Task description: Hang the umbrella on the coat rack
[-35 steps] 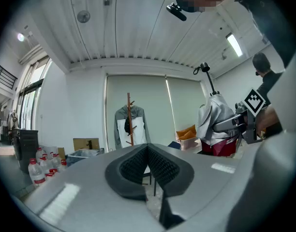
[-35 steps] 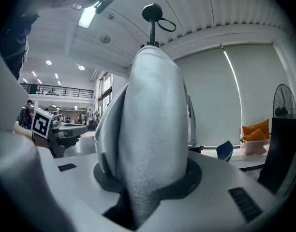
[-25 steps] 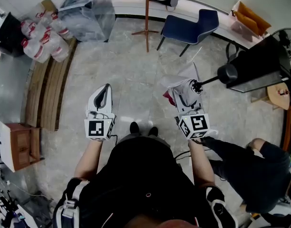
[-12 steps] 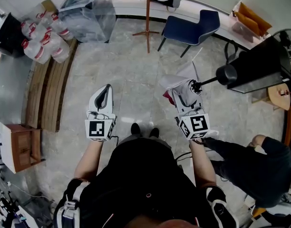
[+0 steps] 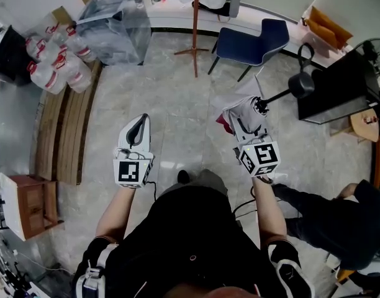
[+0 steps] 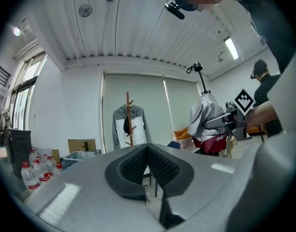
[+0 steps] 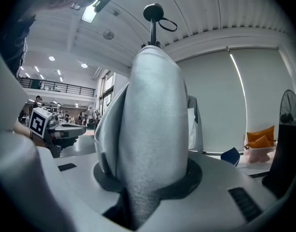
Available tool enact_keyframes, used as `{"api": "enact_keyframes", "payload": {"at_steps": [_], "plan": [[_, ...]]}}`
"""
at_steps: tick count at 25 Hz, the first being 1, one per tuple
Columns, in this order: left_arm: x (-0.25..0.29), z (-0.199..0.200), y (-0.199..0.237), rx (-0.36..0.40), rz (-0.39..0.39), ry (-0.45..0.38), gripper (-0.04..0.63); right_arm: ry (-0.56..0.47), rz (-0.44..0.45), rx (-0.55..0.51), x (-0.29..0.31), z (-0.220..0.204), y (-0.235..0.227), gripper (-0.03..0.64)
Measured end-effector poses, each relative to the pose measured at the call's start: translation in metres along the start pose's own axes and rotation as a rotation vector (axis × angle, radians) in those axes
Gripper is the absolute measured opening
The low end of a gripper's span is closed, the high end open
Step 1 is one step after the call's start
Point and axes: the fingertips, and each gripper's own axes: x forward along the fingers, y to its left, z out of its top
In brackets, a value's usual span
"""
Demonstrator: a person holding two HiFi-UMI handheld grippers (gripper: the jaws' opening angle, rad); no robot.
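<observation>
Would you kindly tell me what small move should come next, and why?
Probably carry the umbrella forward toward the coat rack. The right gripper is shut on it, handle loop up, but the rack stands well ahead across the floor, beside the blue chair, out of reach.

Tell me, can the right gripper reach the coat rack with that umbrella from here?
Probably not yet: the right gripper, shut on the umbrella, hangs well short of the coat rack. Open floor lies between, so stepping closer should do.
</observation>
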Motion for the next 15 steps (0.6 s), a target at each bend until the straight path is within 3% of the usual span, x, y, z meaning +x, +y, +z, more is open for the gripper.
{"api": "enact_keyframes", "payload": {"at_steps": [6,15], "plan": [[0.020,-0.008,0.027,-0.016,0.015,0.010,0.000,0.030,0.023,-0.029,0.040,0.001,-0.007,0.138],[0.105,-0.007,0.071,-0.030,0.081,-0.003,0.000,0.037,0.082,-0.041,0.137,0.005,-0.068,0.137]]}}
